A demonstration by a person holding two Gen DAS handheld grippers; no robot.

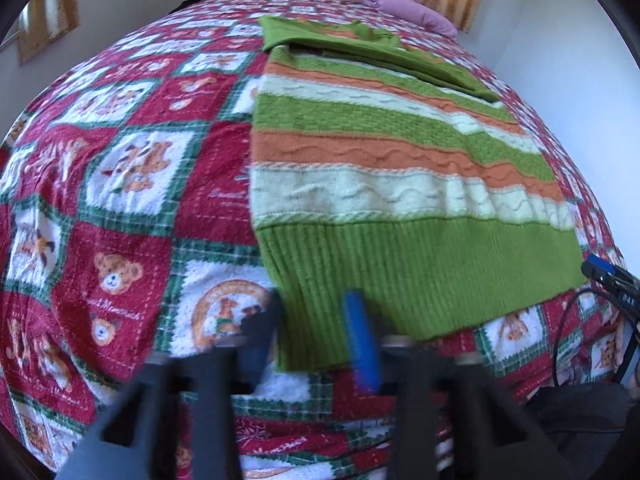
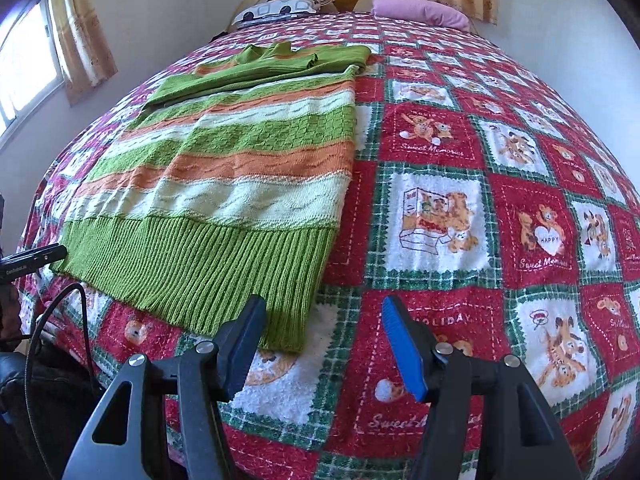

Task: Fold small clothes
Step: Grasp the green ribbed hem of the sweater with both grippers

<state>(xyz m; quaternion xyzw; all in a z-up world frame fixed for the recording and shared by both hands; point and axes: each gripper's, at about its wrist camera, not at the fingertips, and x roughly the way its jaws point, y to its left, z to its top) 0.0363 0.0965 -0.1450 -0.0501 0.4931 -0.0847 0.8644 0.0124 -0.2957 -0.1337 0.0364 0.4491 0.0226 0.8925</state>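
Observation:
A small knit sweater (image 1: 384, 168) with green, orange and cream stripes lies flat on the bed, its green sleeves folded across the top; it also shows in the right wrist view (image 2: 240, 184). My left gripper (image 1: 316, 308) is open, blurred, at the sweater's near left hem corner, one finger on each side of the corner. My right gripper (image 2: 324, 312) is open and empty just above the sweater's near right hem corner (image 2: 288, 340). The right gripper's tip shows at the edge of the left wrist view (image 1: 604, 272), the left gripper's tip in the right wrist view (image 2: 36, 258).
The bed is covered by a red, green and white teddy-bear quilt (image 2: 500, 208). A patterned pillow (image 2: 280, 8) and a pink pillow (image 2: 424, 10) lie at the headboard. Curtains and a window (image 2: 24, 64) are on the left wall. A black cable (image 2: 48, 320) hangs near the bed's front edge.

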